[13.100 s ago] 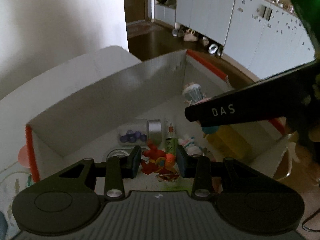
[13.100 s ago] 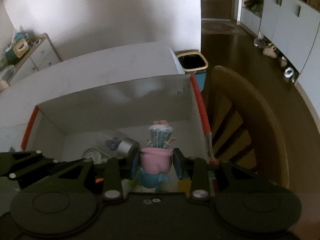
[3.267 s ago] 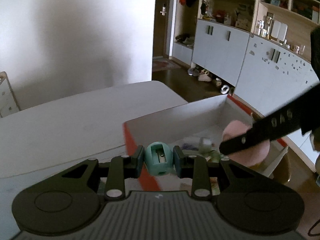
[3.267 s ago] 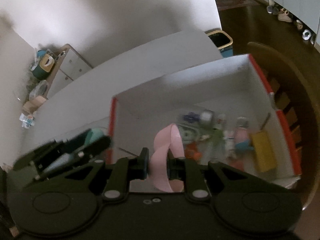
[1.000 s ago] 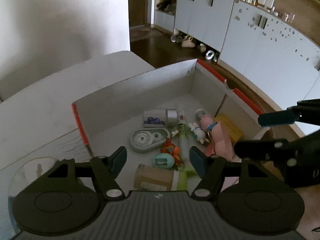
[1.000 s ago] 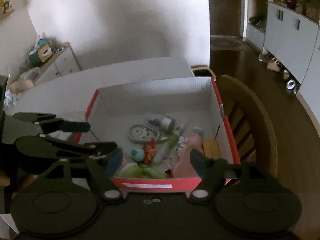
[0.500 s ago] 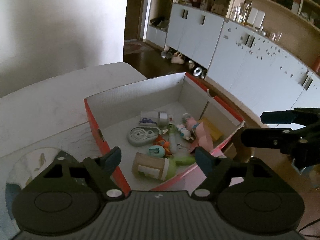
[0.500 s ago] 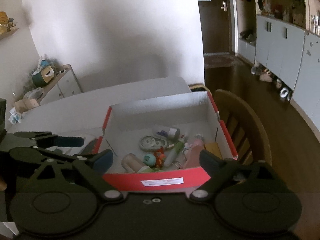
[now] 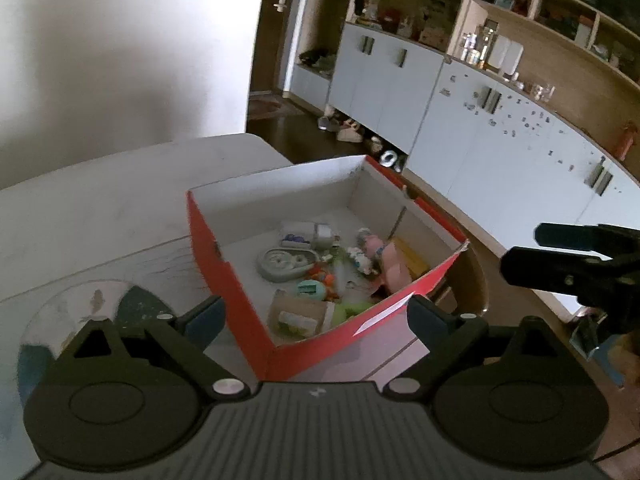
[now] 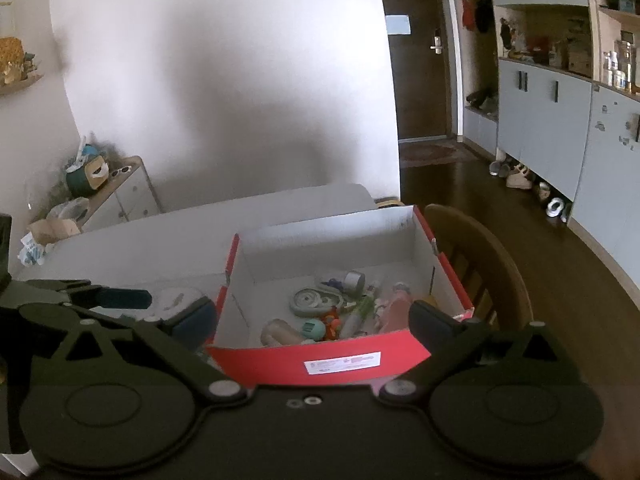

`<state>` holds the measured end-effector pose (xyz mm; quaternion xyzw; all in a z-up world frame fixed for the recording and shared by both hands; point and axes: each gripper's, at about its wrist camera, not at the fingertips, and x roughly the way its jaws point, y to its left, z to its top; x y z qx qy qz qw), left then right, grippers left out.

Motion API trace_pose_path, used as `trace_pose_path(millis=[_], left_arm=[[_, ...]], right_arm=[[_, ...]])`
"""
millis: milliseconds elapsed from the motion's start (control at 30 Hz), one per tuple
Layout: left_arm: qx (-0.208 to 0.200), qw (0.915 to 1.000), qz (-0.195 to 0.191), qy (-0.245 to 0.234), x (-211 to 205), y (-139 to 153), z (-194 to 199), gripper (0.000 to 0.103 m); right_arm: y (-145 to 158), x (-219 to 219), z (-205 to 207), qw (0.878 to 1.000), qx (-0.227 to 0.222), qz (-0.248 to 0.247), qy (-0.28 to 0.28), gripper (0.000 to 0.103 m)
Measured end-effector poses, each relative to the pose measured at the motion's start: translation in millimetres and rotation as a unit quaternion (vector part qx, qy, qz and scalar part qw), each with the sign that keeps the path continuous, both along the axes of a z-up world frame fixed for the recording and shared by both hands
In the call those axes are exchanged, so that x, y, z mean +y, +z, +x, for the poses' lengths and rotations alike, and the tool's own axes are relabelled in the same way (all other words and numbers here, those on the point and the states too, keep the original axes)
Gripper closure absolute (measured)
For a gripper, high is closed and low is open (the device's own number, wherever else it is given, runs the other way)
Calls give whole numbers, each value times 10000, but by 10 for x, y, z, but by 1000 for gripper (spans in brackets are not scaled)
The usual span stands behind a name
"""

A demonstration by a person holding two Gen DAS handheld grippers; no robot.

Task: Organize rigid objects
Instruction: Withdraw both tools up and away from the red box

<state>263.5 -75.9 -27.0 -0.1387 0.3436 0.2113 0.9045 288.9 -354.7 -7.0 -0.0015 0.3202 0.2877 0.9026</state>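
Note:
A red cardboard box with a white inside stands on the white table. In it lie a grey tape dispenser, a teal sharpener, an orange toy, a pink piece, a yellow block and a brown tube. My left gripper hovers back from the box's near corner, its jaws opening wide with nothing held. My right gripper hangs in front of the box's labelled front wall, its jaws also opening and empty. Each gripper shows at the edge of the other's view.
A wooden chair stands close against the box's right side. A round clear plate lies on the table to the left of the box. A low drawer unit with clutter stands by the far wall. Cabinets line the right.
Both grippers have drawn back and up from the box, so it looks smaller. Their jaws have spread wider. The sharpener and pink piece that they carried now lie inside the box.

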Motion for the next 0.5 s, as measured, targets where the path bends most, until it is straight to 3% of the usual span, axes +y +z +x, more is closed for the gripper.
trace_pose_path(millis=[267, 500], left_arm=[[127, 9994, 309, 81, -66, 22, -131, 1], [132, 9989, 417, -161, -149, 40, -208, 1]], right_arm=[[-51, 43, -172, 9999, 35, 107, -118, 0], [-82, 47, -289, 9994, 86, 197, -273, 0]])
